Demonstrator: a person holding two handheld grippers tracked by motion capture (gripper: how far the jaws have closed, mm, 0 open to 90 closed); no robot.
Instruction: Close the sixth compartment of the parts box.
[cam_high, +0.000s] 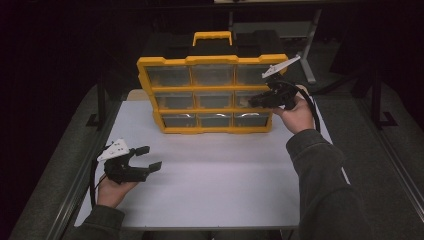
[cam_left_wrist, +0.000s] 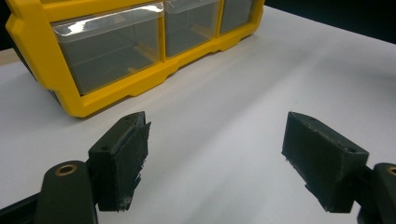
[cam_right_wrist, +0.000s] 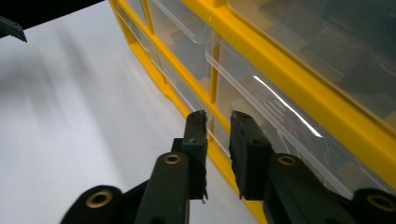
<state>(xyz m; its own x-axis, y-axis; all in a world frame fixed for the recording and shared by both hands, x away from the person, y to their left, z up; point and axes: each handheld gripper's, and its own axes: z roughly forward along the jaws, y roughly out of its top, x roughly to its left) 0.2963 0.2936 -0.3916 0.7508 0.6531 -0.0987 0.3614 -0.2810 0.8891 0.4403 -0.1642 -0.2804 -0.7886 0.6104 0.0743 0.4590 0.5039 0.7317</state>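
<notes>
**Right gripper at the drawer box, left gripper waiting on the table**

A yellow drawer box (cam_high: 212, 92) stands upright toward the far side of the white table (cam_high: 215, 185), with a yellow handle (cam_high: 212, 37) on top and three rows of three clear drawers facing me.

My right hand (cam_high: 295, 116) holds my right gripper (cam_high: 254, 102) up against the right side of the box front, at the height of the middle row. In the right gripper view its jaws stand close together with only a narrow gap between them, and the clear lip of a drawer (cam_right_wrist: 261, 100) runs just beyond their tips. I cannot tell whether they are pinching that lip or only sitting beside it. The grey plate (cam_high: 280, 66) on top of this gripper overlaps the box's top right corner in the high view.

My left hand (cam_high: 114, 190) holds my left gripper (cam_high: 149, 158) low near the table's front left edge, well apart from the box. Its jaws are spread wide with nothing between them; in the left gripper view, bare table lies between the two pads (cam_left_wrist: 122, 158), and the bottom row of drawers (cam_left_wrist: 112, 49) sits beyond.
</notes>
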